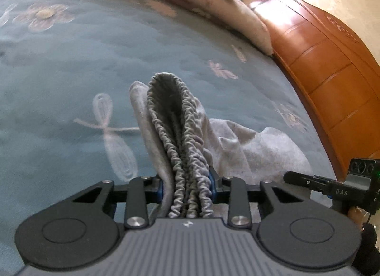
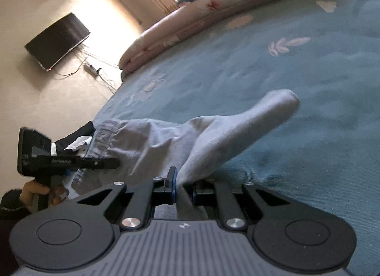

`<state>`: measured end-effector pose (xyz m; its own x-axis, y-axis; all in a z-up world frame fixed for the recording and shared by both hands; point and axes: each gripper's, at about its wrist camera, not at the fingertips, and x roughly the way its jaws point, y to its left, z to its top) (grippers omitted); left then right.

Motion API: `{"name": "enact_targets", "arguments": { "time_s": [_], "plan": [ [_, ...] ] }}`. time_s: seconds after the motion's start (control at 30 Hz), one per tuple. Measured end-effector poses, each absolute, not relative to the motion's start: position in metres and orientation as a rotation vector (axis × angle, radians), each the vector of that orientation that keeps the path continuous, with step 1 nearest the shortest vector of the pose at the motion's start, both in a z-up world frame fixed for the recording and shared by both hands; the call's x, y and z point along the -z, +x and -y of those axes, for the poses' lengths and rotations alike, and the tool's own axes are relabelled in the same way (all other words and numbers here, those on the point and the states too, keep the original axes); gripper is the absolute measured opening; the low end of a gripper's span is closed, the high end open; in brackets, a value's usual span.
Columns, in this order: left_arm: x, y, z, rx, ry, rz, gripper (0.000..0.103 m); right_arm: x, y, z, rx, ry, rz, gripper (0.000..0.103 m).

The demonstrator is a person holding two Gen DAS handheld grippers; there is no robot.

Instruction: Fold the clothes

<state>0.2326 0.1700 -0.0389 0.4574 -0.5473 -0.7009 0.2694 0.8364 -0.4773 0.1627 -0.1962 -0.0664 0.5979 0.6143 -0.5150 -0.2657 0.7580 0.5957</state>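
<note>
While both tools grip it, grey trousers point(image 2: 152, 143) hang above the blue floral bedspread point(image 1: 71, 74).
Left tool point(image 1: 188, 187) is clamped on the bunched elastic waistband point(image 1: 175, 133); right tool point(image 2: 184, 187) pinches a leg fold.

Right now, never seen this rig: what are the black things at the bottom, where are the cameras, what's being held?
No robot: a person carries a hand-held tool with two-finger tongs in each hand. Each picture comes from a fisheye camera on one tool, looking along its fingers. The left tongs are shut on the ruched elastic waistband of a grey cloth garment. The right tongs pinch another part of it. The garment hangs between them above a blue flower-patterned bedspread. Each view also shows the other tool at its edge.
</note>
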Motion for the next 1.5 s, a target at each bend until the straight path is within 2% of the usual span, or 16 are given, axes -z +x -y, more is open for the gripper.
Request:
{"name": "enact_targets", "arguments": {
  "time_s": [0.33, 0.8, 1.17, 1.5],
  "plan": [
    [0.013, 0.256, -0.070, 0.662, -0.189, -0.957, 0.030, 0.032, 0.120, 0.245, -0.431, 0.481, -0.638, 0.014],
    [-0.004, 0.294, 0.178, 0.905, 0.040, -0.939, 0.029, 0.034, 0.059, 0.377, -0.131, 0.577, -0.471, 0.019],
    [-0.006, 0.303, 0.334, 1.040, 0.170, -0.908, 0.029, 0.053, 0.038, 0.437, 0.062, 0.636, -0.361, 0.021],
    [0.020, 0.299, 0.409, 1.104, 0.277, -0.897, 0.029, 0.085, 0.042, 0.456, 0.177, 0.625, -0.371, 0.021]
  ]
}}
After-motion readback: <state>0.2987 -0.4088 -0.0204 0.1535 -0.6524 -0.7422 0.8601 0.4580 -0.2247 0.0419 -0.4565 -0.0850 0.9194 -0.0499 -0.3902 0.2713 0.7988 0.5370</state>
